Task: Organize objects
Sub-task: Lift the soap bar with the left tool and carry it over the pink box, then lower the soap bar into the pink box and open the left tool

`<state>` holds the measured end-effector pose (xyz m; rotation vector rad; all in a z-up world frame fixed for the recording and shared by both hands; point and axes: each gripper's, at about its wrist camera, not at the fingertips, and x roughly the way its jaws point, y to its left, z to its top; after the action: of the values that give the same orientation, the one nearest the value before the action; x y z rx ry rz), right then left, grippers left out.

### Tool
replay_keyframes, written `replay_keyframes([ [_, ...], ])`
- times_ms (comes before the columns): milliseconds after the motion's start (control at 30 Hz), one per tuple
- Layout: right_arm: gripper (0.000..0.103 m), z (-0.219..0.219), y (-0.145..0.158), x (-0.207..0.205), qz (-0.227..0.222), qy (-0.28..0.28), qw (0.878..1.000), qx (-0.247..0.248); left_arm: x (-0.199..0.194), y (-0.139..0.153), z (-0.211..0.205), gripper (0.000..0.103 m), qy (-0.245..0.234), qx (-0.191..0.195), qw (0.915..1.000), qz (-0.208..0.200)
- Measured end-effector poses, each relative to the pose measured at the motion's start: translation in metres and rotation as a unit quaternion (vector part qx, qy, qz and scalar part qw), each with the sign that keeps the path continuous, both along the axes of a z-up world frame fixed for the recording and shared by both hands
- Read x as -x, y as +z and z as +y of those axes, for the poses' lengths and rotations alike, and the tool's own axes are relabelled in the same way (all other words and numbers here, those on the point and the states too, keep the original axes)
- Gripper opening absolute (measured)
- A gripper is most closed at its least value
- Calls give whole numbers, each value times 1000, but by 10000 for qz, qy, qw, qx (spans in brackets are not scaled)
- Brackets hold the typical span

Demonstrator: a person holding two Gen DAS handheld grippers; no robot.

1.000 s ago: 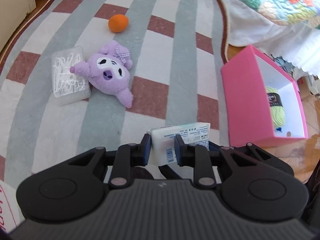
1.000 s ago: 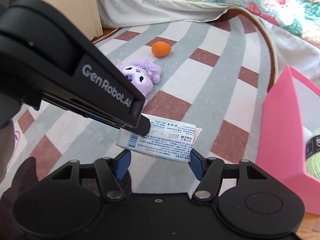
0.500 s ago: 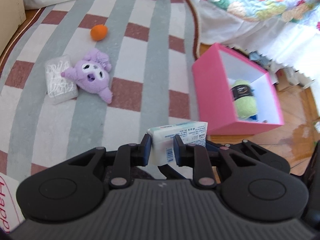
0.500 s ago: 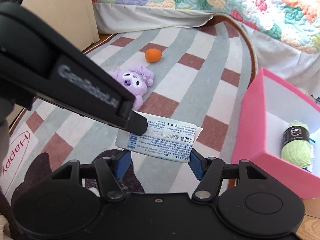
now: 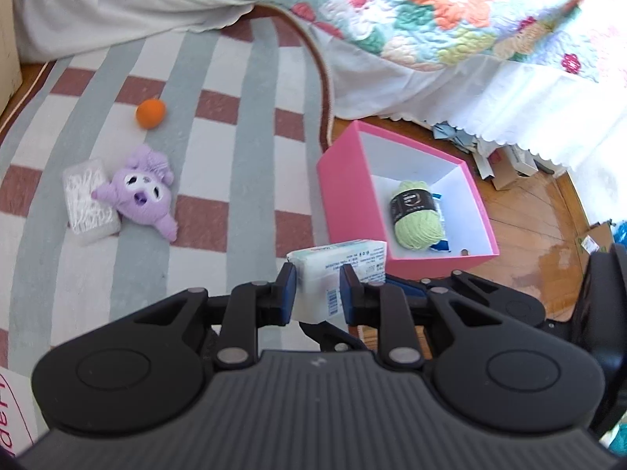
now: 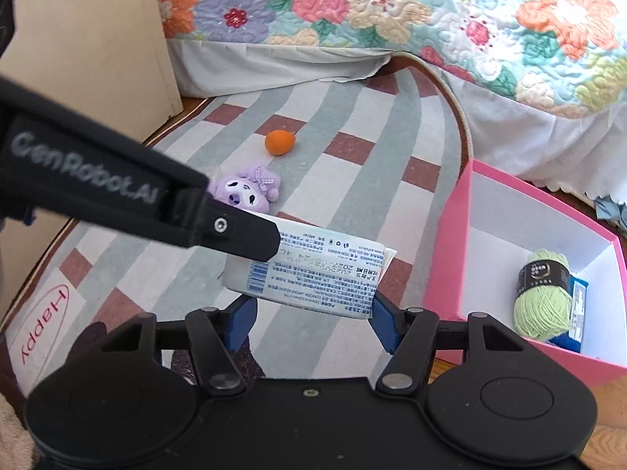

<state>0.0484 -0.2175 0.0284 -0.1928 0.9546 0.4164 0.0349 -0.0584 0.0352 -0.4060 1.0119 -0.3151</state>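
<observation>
Two grippers meet on one tissue pack [image 5: 337,270]: the left gripper [image 5: 316,293] pinches the pack's near end narrowly between its blue pads, while the right gripper [image 6: 311,311] stands wide, its pads at the pack's two short ends; whether they press it I cannot tell. In the right wrist view the pack [image 6: 313,274] lies with its long axis left to right, printed face up, held above the rug [image 5: 219,180], just left of the pink box [image 5: 345,196].

One pink box sits at the rug's right edge, partly on wooden floor [image 5: 548,227], open side up. Inside are one green yarn ball [image 5: 417,217] and one blue packet [image 6: 578,305] beside it; the box's far half shows bare white bottom.

On the rug, well to the left, lie one purple plush toy [image 5: 143,192], one clear box of cotton swabs [image 5: 88,205] touching it, and one orange ball [image 5: 150,113] farther off. One flowered quilt [image 5: 431,19] hangs beyond the box's far side.
</observation>
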Motion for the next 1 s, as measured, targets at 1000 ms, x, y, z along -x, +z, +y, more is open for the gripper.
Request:
replay_keyframes([
  [1000, 65, -118, 7, -79, -263, -620, 9977, 7, -128, -8, -129, 23, -559, -194, 9982, -67],
])
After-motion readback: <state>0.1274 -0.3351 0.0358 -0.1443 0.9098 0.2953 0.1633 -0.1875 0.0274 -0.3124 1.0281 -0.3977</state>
